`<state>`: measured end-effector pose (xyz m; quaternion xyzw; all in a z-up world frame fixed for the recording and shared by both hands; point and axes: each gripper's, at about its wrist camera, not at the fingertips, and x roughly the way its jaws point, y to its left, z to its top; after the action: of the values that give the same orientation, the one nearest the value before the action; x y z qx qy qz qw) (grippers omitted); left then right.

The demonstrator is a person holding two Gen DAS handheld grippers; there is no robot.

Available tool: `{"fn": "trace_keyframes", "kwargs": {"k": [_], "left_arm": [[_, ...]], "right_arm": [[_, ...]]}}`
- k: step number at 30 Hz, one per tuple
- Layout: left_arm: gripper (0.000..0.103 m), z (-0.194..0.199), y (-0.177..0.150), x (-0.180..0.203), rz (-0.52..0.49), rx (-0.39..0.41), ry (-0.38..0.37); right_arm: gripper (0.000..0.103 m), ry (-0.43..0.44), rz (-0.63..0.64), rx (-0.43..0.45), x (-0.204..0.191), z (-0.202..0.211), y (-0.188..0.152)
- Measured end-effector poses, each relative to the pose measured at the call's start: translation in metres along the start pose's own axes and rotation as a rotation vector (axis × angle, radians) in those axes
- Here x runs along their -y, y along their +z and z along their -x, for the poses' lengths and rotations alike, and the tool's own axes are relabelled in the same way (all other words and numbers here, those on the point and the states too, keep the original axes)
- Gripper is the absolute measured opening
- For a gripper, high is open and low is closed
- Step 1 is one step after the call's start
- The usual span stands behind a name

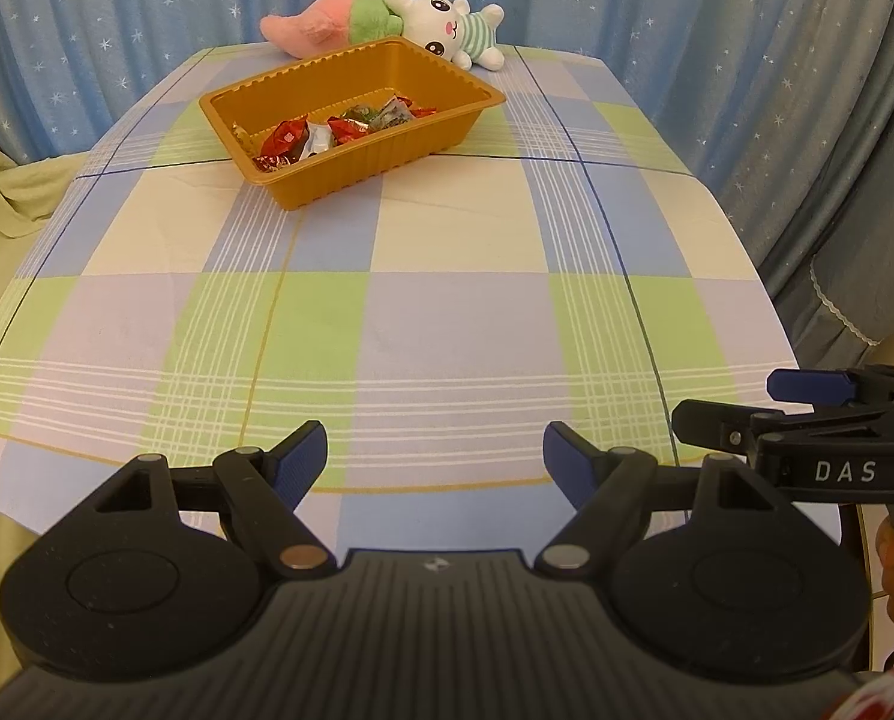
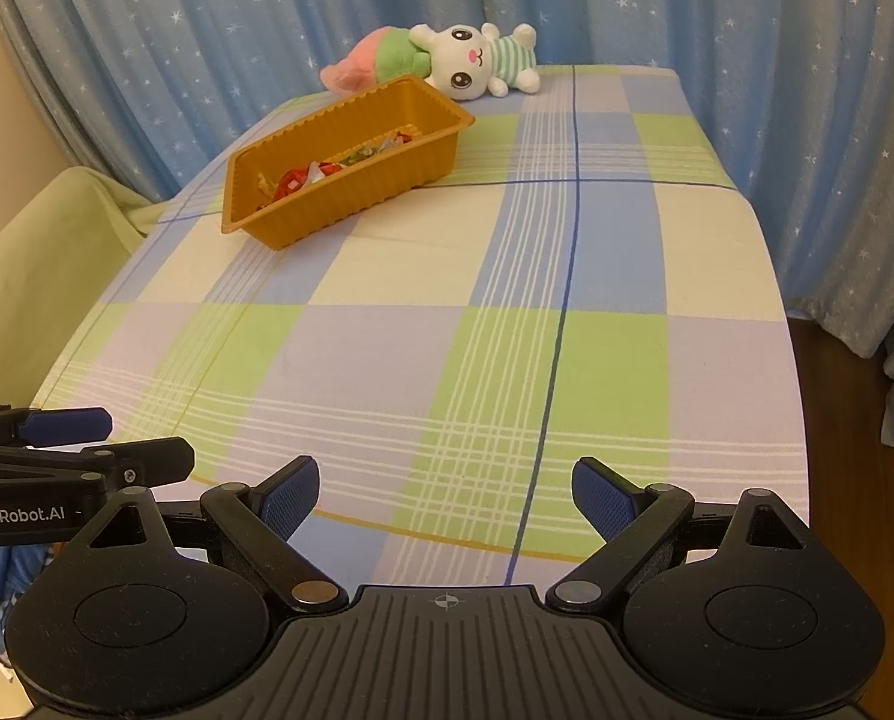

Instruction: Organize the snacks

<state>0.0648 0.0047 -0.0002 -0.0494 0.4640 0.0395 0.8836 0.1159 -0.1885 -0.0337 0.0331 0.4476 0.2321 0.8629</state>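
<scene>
An orange ribbed plastic tray (image 1: 351, 177) stands on the far part of the checked tablecloth, also in the right wrist view (image 2: 327, 210). Several wrapped snacks (image 1: 327, 132) lie inside it; they also show in the right wrist view (image 2: 321, 171). My left gripper (image 1: 435, 450) is open and empty above the table's near edge. My right gripper (image 2: 445, 489) is open and empty, also above the near edge. Each gripper shows side-on in the other's view: the right one (image 1: 807, 402) and the left one (image 2: 75, 438).
A white plush rabbit with a pink and green plush (image 1: 387, 18) lies at the table's far edge behind the tray, also in the right wrist view (image 2: 447, 57). Blue star curtains hang behind. A pale green covered seat (image 2: 39, 252) stands left of the table.
</scene>
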Motion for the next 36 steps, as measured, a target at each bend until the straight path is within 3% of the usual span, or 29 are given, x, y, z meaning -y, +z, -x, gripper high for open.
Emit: {"fn": "trace_keyframes", "kwargs": {"k": [36], "left_arm": [[0.079,-0.0003,0.0082,-0.0012,-0.002,0.014,0.007]], "right_arm": [[0.091,0.003,0.009,0.009,-0.0024,0.0004,0.0073]]}}
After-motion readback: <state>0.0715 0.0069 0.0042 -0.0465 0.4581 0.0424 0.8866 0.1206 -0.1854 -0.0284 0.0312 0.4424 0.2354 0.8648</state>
